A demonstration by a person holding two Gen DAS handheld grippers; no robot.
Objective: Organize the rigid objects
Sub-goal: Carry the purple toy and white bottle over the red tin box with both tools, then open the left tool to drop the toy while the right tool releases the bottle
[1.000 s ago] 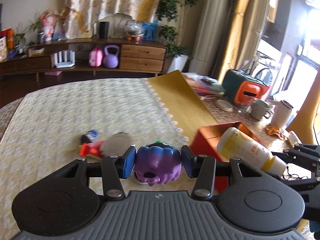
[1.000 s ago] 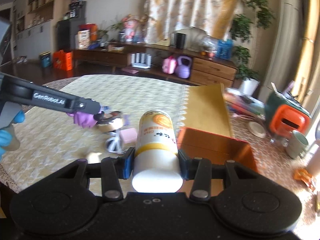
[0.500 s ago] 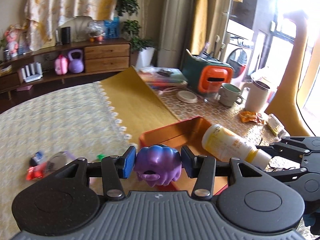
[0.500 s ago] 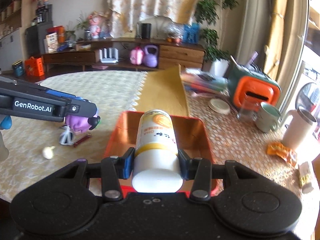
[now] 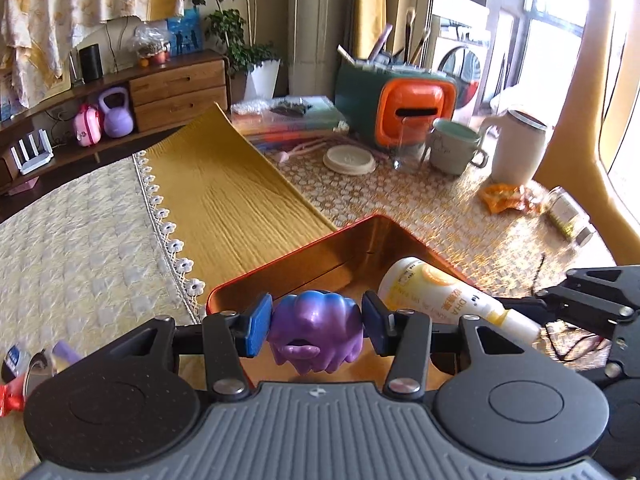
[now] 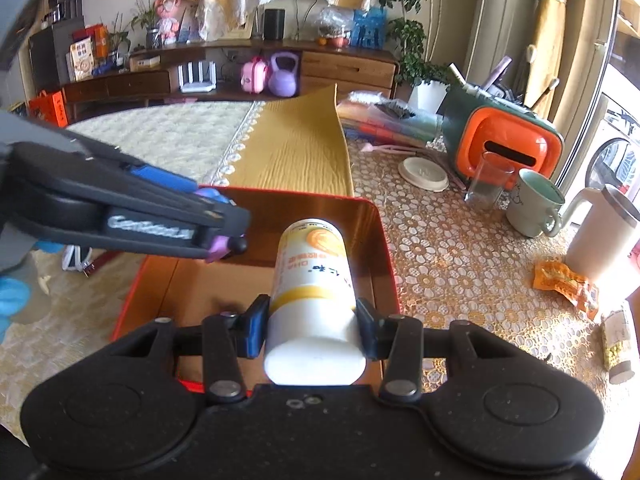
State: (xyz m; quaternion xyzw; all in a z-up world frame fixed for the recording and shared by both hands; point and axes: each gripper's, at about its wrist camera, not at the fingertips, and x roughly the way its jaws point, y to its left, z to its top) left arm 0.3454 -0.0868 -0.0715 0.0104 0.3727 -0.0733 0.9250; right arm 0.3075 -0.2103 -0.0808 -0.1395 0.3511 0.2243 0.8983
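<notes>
My left gripper (image 5: 316, 326) is shut on a purple toy figure (image 5: 316, 330) and holds it over the near left part of an orange metal box (image 5: 304, 256). My right gripper (image 6: 312, 326) is shut on a white and yellow bottle (image 6: 312, 276), held lying over the same box (image 6: 376, 240). In the left wrist view the bottle (image 5: 436, 292) reaches in from the right. In the right wrist view the left gripper (image 6: 224, 232) comes in from the left, the toy (image 6: 218, 244) barely showing.
Small loose items (image 5: 24, 364) lie on the cream tablecloth at the left. A yellow mat (image 5: 224, 196) lies behind the box. A green and orange case (image 6: 500, 140), a glass (image 6: 486, 184), two mugs (image 6: 532, 204), a wrapper (image 6: 564, 280) and a small jar (image 6: 618, 344) stand at the right.
Both grippers have swung right from the tablecloth to the orange box, each carrying its object. The toy and the bottle now hang over the box's inside.
</notes>
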